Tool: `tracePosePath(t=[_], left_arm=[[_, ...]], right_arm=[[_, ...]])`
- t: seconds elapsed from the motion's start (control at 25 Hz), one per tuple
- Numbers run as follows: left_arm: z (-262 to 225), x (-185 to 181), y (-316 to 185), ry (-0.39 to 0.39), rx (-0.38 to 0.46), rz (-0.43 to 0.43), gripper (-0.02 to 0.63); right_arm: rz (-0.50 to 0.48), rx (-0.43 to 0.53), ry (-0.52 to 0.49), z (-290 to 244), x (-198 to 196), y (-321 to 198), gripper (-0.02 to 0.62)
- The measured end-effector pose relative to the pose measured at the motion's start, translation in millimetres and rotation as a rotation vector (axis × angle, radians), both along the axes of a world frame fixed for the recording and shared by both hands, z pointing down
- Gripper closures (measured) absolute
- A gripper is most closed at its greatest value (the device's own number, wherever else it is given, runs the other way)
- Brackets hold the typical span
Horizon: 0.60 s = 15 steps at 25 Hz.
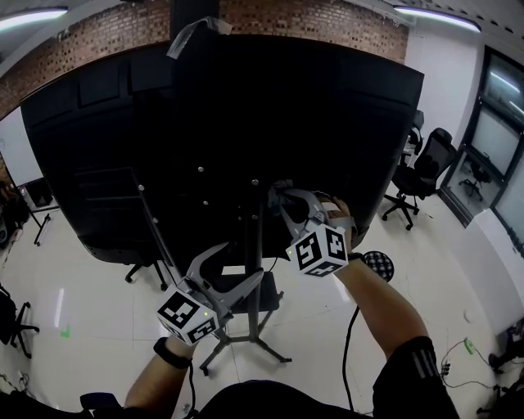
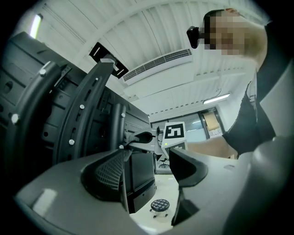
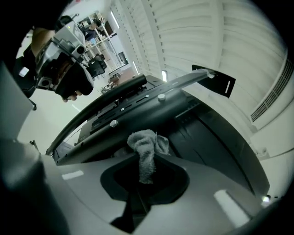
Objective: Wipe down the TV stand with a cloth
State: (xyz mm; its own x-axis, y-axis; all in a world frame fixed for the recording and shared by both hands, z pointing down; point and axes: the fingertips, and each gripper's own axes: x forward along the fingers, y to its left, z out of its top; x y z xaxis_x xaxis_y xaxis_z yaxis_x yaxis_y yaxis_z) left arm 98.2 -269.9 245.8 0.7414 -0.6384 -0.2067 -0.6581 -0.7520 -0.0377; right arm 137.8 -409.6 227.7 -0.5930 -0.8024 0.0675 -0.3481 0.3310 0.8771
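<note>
The black TV stand post (image 1: 255,245) rises from splayed legs (image 1: 246,344) and carries a large TV, seen from its back (image 1: 221,123). My right gripper (image 1: 280,198) is shut on a grey cloth (image 1: 284,190), held against the mounting bracket near the top of the post. The right gripper view shows the cloth (image 3: 146,148) bunched between the jaws, touching a dark bracket arm (image 3: 138,108). My left gripper (image 1: 243,262) is lower, beside the post, open and empty. In the left gripper view (image 2: 147,167) its jaws stand apart, with the bracket arms (image 2: 87,110) at the left.
Office chairs (image 1: 426,168) stand at the right, another chair (image 1: 147,266) behind the TV at the left. A round stool (image 1: 378,263) sits on the floor near my right arm, and a cable (image 1: 350,327) trails beside it. A brick wall (image 1: 311,16) lies behind.
</note>
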Motion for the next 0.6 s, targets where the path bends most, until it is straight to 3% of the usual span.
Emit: tracePosePath(t=[0.6], left_arm=[[5.1, 65.2, -3.2, -0.010, -0.011, 0.066, 0.268]], right_arm=[[0.190, -0.063, -0.032, 15.6, 141.3, -23.3, 0.560]])
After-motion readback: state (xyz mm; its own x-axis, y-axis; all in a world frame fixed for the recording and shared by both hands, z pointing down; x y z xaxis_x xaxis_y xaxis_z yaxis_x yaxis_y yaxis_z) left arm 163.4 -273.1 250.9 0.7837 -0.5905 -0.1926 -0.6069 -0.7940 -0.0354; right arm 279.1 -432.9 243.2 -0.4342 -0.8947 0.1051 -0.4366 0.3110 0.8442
